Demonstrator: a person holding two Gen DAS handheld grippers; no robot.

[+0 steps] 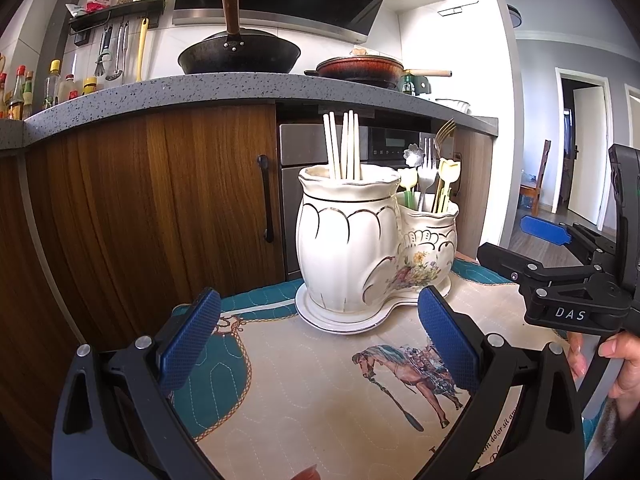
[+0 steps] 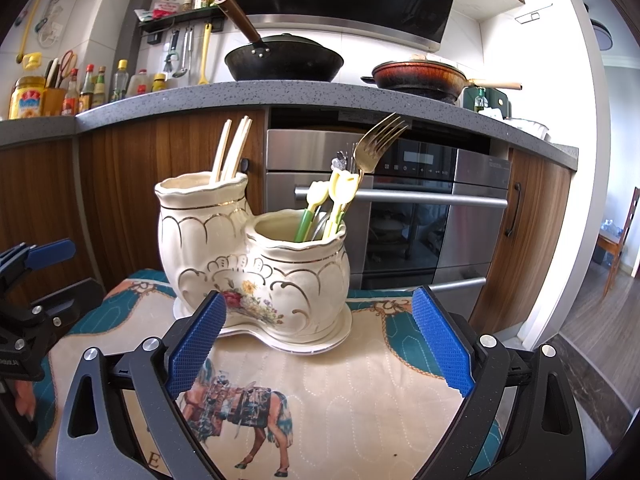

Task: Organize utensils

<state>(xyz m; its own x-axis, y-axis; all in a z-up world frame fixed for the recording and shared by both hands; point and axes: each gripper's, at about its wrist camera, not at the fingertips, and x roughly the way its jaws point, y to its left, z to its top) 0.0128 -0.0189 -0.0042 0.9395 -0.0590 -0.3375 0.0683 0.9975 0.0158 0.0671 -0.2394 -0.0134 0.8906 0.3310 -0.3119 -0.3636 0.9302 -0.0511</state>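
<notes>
A: We are holding our left gripper (image 1: 320, 328) with fingers apart over the horse-print mat (image 1: 320, 380), gripping nothing.

B: Ahead, the ceramic utensil holder (image 2: 252, 264) is standing on the mat, chopsticks (image 2: 232, 148) in its taller pot, a gold fork (image 2: 378, 142) in the lower. We are keeping our right gripper (image 2: 320, 336) spread wide too.

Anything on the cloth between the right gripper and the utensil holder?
No. In the right wrist view only bare horse-print cloth lies between the open right gripper and the ceramic utensil holder. The left wrist view agrees.
</notes>
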